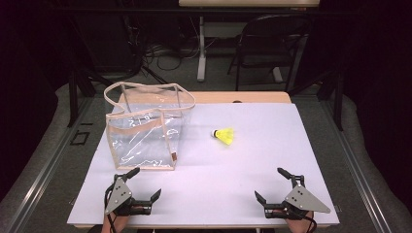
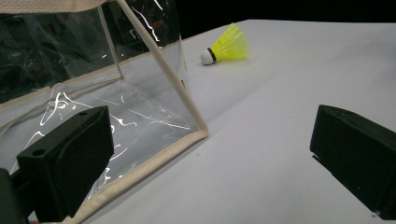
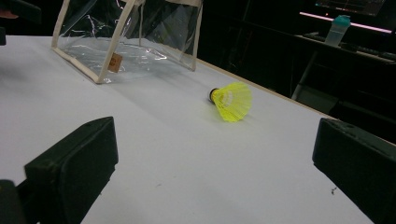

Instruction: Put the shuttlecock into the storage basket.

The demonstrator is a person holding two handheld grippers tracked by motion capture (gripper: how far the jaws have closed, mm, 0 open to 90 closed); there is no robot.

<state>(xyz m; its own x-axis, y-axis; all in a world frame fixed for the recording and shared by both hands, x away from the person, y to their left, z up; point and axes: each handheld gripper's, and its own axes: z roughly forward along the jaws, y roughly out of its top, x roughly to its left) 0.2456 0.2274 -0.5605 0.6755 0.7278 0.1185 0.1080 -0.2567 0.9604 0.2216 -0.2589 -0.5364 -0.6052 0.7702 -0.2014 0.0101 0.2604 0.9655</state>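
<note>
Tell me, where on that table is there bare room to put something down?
Plenty: the white table is bare between the left gripper and right gripper, and right of the shuttlecock. Only the far left is taken, by the clear bag.

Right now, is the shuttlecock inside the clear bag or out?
Out. The shuttlecock lies on its side on the white table, apart from the clear bag.

From my seat the table (image 1: 252, 165) is evenly lit from above while everything around it sinks into black. White glare streaks the clear bag (image 1: 145, 131) left of the shuttlecock (image 1: 225, 135). Shadows are soft; near jaws blur slightly.
</note>
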